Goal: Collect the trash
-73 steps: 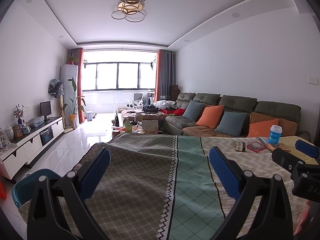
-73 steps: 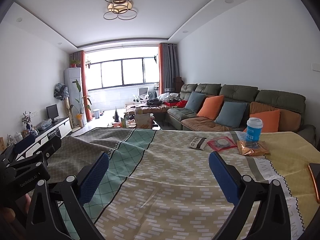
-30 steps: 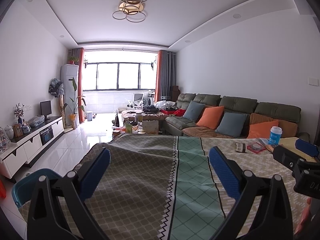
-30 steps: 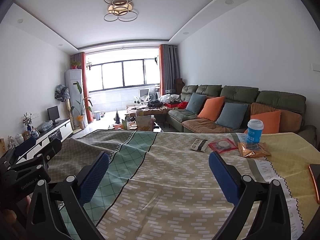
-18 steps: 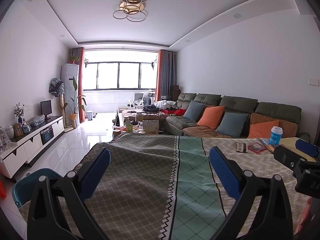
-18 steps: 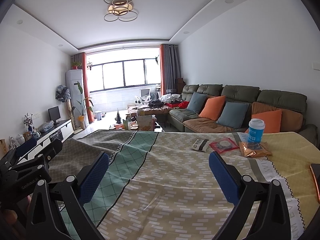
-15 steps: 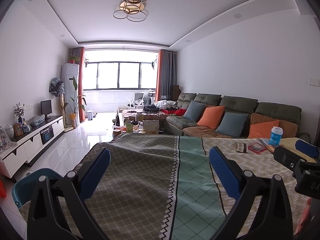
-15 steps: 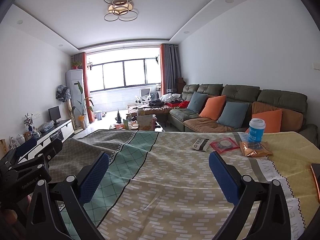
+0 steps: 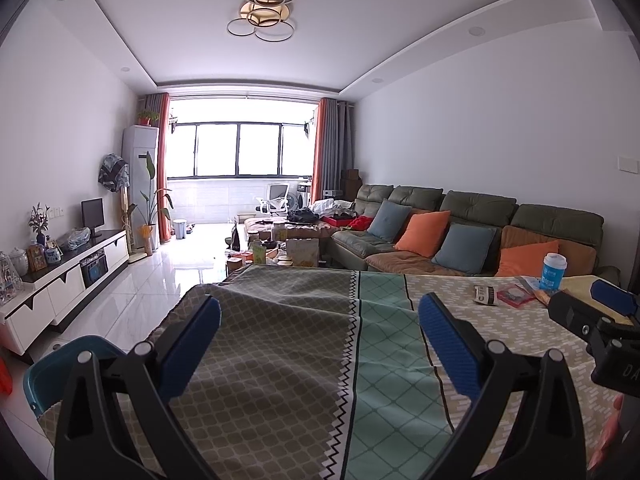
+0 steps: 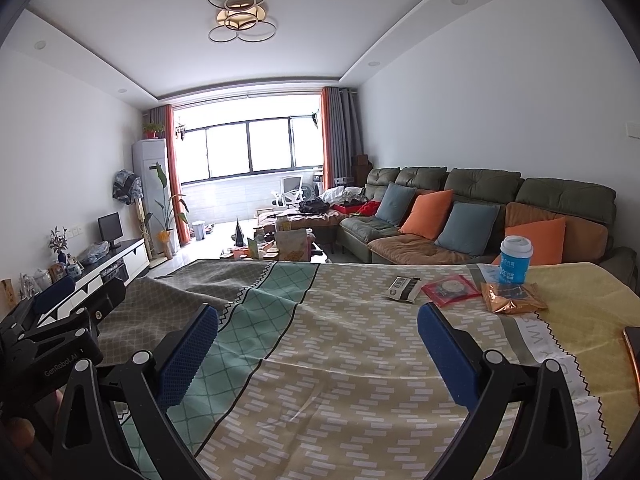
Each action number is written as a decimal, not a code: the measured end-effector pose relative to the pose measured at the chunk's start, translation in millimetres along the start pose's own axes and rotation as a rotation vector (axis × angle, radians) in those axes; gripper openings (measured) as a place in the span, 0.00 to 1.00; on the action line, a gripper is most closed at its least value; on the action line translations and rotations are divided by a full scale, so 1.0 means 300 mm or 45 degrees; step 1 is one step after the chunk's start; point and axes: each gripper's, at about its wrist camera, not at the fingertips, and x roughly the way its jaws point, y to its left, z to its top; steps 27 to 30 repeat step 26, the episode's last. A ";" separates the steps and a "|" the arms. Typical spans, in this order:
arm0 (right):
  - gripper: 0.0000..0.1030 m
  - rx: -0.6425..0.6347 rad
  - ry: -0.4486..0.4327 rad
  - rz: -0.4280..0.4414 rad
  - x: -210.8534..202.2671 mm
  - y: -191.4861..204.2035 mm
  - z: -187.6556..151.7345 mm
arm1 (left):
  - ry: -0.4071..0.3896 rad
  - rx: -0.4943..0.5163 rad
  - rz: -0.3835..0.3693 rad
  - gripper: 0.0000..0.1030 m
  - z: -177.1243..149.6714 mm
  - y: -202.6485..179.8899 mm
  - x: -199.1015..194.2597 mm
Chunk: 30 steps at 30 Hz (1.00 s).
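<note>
Living room | patterned tablecloth [image 10: 320, 344] | sofa [image 10: 480, 208] behind | wrappers [image 10: 512, 298] far right

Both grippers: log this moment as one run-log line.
left gripper open, empty | right gripper open, empty | blue cup, gold wrapper, red packet, white packet on tablecloth, untouched

Living room with white walls. A wide window [image 9: 238, 150], flanked by orange curtains [image 9: 322, 144], lights the far end. Right of it runs a green sofa [image 10: 472, 196] with orange and blue cushions; left of it stand a white air conditioner [image 9: 141, 184] and TV console [image 9: 60, 280]. Ring ceiling lamp [image 10: 240, 12] overhead; glossy white floor [image 9: 160, 284].
</note>
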 end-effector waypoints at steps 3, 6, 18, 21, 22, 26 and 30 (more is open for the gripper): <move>0.96 0.000 0.002 0.000 0.000 0.007 0.000 | 0.000 0.000 0.004 0.97 -0.002 -0.004 0.002; 0.96 0.004 0.005 0.002 0.002 0.016 0.000 | 0.009 0.002 -0.002 0.97 -0.003 -0.003 0.005; 0.96 0.014 0.026 -0.002 0.008 0.025 -0.014 | 0.122 0.011 -0.008 0.97 -0.018 -0.008 0.054; 0.96 0.030 0.049 -0.014 0.004 0.020 -0.019 | 0.200 0.001 -0.002 0.97 -0.027 0.002 0.093; 0.96 0.036 0.058 -0.018 0.003 0.015 -0.020 | 0.222 -0.006 -0.008 0.97 -0.031 0.012 0.102; 0.96 0.053 0.098 -0.022 0.015 0.004 -0.026 | 0.340 -0.004 0.014 0.97 -0.042 0.035 0.167; 0.96 0.053 0.098 -0.022 0.015 0.004 -0.026 | 0.340 -0.004 0.014 0.97 -0.042 0.035 0.167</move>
